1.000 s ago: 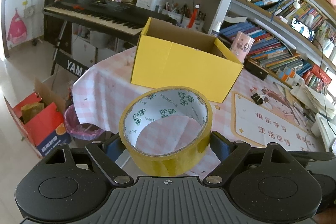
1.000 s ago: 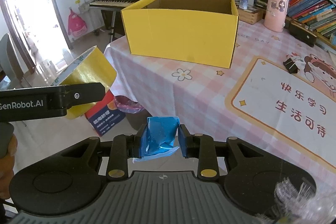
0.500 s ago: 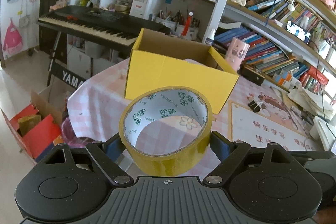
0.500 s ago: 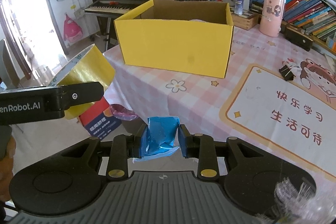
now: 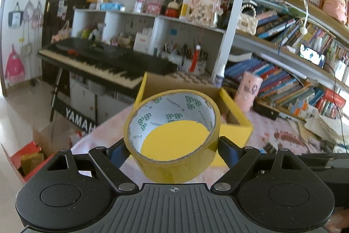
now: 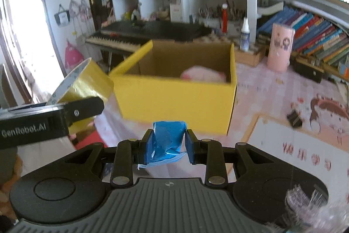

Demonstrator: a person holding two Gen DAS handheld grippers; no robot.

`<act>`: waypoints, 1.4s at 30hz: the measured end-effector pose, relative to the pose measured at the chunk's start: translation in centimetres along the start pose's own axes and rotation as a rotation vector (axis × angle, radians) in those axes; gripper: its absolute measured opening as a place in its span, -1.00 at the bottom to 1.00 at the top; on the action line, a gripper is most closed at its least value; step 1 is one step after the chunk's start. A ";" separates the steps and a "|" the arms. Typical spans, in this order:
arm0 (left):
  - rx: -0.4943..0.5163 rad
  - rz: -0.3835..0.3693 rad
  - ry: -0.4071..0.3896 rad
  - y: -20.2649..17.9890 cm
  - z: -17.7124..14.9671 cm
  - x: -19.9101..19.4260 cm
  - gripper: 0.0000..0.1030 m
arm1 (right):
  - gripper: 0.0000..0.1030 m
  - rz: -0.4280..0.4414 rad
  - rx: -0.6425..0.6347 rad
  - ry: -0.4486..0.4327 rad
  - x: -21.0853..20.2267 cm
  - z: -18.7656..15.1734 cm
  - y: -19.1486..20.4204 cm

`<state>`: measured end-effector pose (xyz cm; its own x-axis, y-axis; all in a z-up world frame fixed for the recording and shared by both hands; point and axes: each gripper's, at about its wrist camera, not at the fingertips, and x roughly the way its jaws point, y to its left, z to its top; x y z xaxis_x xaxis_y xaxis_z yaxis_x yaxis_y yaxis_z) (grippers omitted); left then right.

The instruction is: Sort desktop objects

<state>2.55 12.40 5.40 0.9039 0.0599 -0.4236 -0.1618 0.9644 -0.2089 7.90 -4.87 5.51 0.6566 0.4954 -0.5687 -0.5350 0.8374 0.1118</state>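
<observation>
The left gripper [image 5: 172, 146] is grasping a yellow tape roll [image 5: 174, 137] with a white printed core. The right gripper [image 6: 168, 144] is clenching a crumpled blue packet [image 6: 168, 141] before the open yellow box [image 6: 176, 97].

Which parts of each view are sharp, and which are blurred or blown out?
Left wrist: yellow tape roll and left gripper sharp; yellow box and tablecloth smeared. Right wrist: blue packet in right gripper crisp; box and table mat blurred; doorway overexposed.

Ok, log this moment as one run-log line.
left gripper: shut on tape roll | right gripper: shut on blue packet | yellow box: ahead, open
</observation>
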 end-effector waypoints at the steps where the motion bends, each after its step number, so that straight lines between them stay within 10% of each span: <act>1: 0.002 0.000 -0.010 -0.1 0.4 0.5 0.69 | -0.45 0.002 -0.001 -0.010 0.2 0.6 -0.2; 17: 0.056 0.030 -0.090 -3.1 5.1 7.9 0.69 | -0.45 0.036 -0.010 -0.098 5.2 8.0 -5.3; 42: 0.229 0.146 0.191 -5.5 3.2 18.0 0.73 | -0.45 0.095 -0.004 -0.016 12.8 10.1 -10.8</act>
<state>20.94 9.04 1.78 0.7835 0.1738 -0.5966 -0.1721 0.9832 0.0604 27.49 -5.21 5.27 0.6111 0.5762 -0.5427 -0.5972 0.7856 0.1615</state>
